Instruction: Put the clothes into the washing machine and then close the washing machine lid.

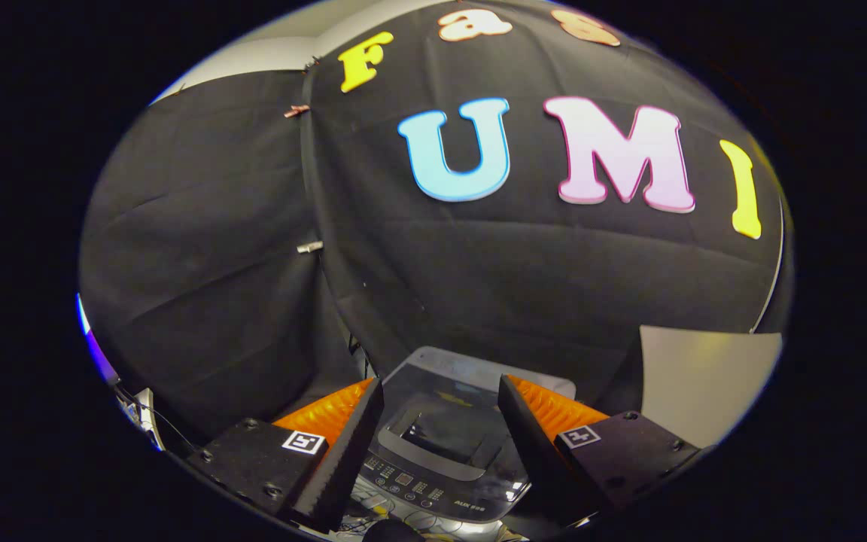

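Open gap between spread tongs (441, 421), washing machine (445, 452) lid closed below, booth wall (479, 286) beyond.

We look forward along the claw (441, 421) from just behind it. Our view faces the booth wall (479, 278), high above the washing machine (441, 444).

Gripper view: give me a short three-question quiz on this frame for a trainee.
1. True or false: the hand-held gripper is shut on a garment.
2. What stands beyond the fingers? A) a toy washing machine B) a laundry basket C) a sink
3. Fill in: the washing machine lid looks ____.

Key: 1 false, the fingers stand apart with nothing between them. 2 A. 3 closed, with the control panel at its near edge.
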